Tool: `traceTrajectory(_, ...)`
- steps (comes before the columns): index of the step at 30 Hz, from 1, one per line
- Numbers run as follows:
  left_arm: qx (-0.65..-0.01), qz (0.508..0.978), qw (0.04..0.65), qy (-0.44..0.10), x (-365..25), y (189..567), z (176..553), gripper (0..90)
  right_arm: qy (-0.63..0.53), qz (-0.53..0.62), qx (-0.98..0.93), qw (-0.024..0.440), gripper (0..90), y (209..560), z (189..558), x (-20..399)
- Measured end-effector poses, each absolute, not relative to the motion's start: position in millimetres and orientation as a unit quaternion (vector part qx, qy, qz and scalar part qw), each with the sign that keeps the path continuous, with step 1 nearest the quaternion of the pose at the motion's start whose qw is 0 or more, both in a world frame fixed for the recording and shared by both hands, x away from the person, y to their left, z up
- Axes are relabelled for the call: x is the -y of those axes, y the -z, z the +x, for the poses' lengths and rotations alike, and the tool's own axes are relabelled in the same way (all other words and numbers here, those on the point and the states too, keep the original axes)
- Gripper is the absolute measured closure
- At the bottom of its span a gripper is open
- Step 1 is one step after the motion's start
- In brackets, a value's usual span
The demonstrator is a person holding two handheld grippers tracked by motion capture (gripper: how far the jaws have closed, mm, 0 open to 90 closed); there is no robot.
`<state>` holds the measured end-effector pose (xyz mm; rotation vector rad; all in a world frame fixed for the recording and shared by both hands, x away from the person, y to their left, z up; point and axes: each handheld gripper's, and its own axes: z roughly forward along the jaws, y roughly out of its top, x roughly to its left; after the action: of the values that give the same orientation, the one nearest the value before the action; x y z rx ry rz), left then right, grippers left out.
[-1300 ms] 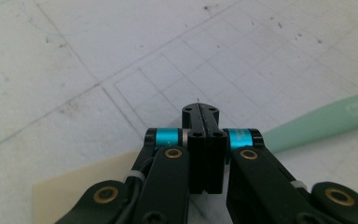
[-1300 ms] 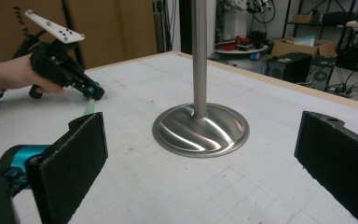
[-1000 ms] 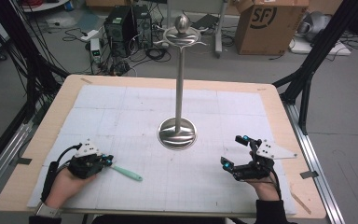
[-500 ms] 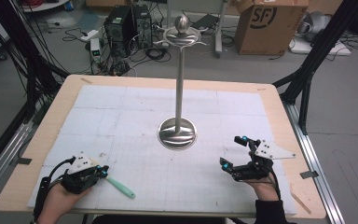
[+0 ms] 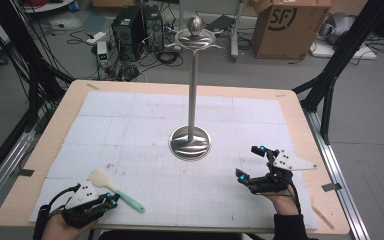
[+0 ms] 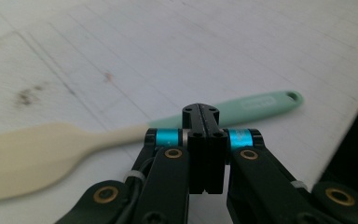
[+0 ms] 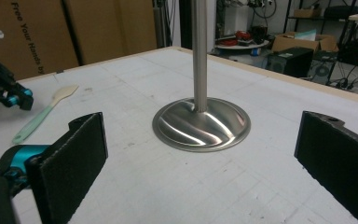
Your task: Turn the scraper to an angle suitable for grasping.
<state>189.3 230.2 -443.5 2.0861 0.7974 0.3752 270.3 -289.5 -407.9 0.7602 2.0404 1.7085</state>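
Note:
A spatula (image 5: 116,188) with a cream blade and a mint-green handle lies flat on the white mat near the front left. My left gripper (image 5: 112,200) is shut with nothing between its jaws, its tips right at the near side of the handle. In the left gripper view the closed tips (image 6: 200,112) overlap the spatula's neck (image 6: 135,133); I cannot tell whether they touch. My right gripper (image 5: 248,162) rests at the front right, open and empty. Its pads (image 7: 74,161) frame the steel stand's base (image 7: 200,123).
A tall steel stand (image 5: 190,142) with a round base and a knobbed top rises from the middle of the mat. The wooden table edge (image 5: 180,227) runs just behind both hands. Boxes, cables and computer cases sit on the floor beyond the table.
The left hand has drawn back toward the table's front edge, still shut, and the spatula's cream blade has come into sight. The right hand has stayed put.

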Motion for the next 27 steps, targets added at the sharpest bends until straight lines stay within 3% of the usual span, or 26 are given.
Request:
traceTrajectory(9,-0.296,0.843,0.426,-0.144,-212,452,205,89.9,-0.608,0.269,-0.724,0.184,1.4,408,271,291)
traceTrajectory(27,-0.337,0.831,0.405,-0.176,-186,451,268,89.9,-0.609,0.272,-0.723,0.183,1.4,408,272,293)
